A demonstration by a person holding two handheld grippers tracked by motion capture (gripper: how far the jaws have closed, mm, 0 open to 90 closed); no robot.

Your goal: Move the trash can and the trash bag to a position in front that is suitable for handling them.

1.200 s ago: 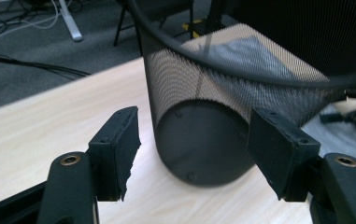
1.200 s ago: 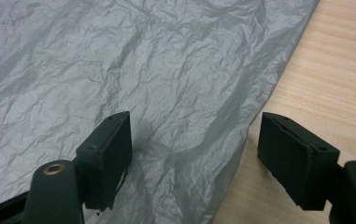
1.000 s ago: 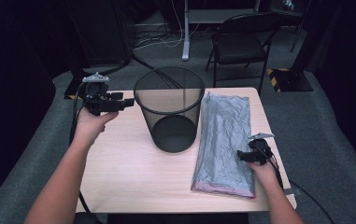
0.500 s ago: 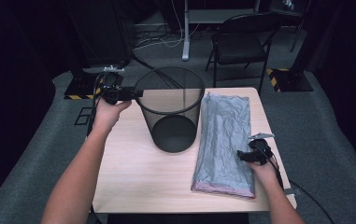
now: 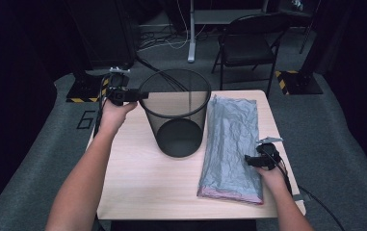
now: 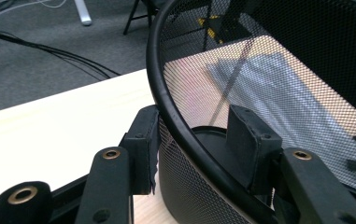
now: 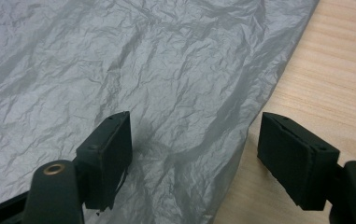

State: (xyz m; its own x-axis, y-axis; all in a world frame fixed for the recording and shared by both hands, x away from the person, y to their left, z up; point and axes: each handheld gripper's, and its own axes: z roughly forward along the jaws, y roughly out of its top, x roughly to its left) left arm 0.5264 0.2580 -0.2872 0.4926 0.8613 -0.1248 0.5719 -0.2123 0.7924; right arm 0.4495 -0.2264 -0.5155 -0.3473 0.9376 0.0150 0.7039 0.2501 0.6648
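At the left of the pale wooden counter, the left gripper had its jaws set astride the rolled rim of the round black wire-mesh wastebasket. One pad sat outside the mesh wall and the other inside. In the left gripper view a gap showed between the inner pad and the rim, so the jaws stood apart and were not clamped on it. The wastebasket stood upright near the middle of the counter, toward its far edge. It was probably light and fairly stiff, and its thin mesh would likely flex under a hard squeeze. The solid rim looked like the best place to take hold, since it gave the pads something firm to bite.

Just to the right of the wastebasket, the flat crinkled grey plastic bag lay lengthwise along the counter's right side. It looked thin, limp and slippery, and would probably slide or bunch unless pinched at an edge or a raised fold. The right gripper hung over the bag's near right edge with its jaws wide apart, one pad above the plastic and the other above bare wood.
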